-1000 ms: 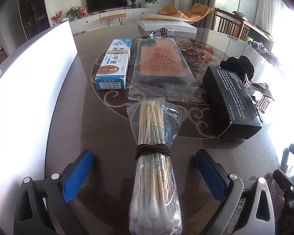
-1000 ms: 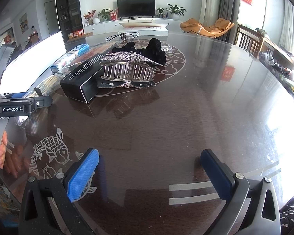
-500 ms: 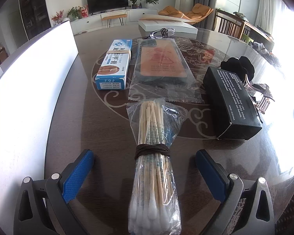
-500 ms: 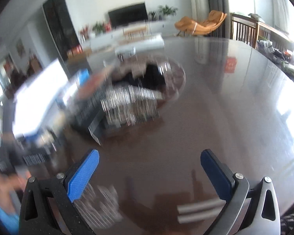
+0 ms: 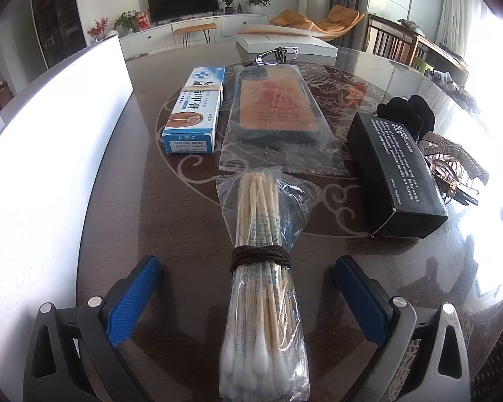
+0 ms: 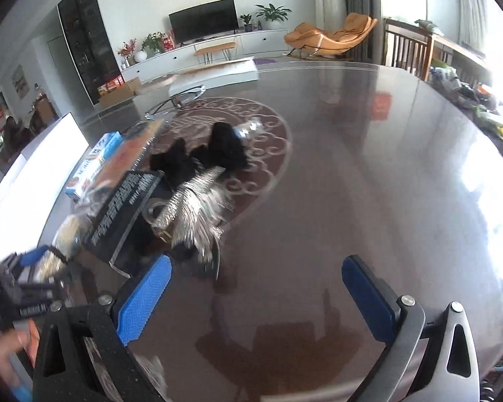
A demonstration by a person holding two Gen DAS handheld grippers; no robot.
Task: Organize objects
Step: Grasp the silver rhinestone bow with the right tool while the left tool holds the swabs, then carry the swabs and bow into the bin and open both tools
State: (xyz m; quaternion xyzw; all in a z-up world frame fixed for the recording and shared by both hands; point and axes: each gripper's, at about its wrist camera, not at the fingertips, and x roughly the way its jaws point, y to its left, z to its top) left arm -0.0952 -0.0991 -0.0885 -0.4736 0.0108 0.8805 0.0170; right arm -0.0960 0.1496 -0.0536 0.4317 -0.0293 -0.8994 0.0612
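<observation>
My left tool [image 5: 246, 288] is spread wide around a bagged bundle of cotton swabs [image 5: 263, 278] lying on the dark worktop [image 5: 171, 221], not touching it. My right tool [image 6: 255, 293] gapes empty near a black box [image 6: 124, 211].
</observation>
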